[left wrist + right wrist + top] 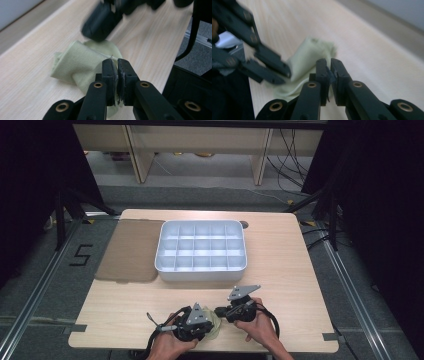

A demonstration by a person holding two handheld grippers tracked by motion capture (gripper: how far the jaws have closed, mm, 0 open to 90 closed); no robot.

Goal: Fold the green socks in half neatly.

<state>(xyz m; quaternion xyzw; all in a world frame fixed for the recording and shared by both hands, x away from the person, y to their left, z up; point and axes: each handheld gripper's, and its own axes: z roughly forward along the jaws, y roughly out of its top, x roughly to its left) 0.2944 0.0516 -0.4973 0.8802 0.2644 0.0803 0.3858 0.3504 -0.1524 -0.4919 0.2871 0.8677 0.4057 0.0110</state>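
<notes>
Both grippers, left (117, 62) and right (330, 62), have fingers pinched shut on the green cloth (82, 60) at the tabletop (280, 270) edge; you're mid-fold, next lift evenly

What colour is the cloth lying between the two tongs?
Pale yellow-green, plain with a fine ribbed weave and no print. The cloth shows best in the left gripper view.
</notes>
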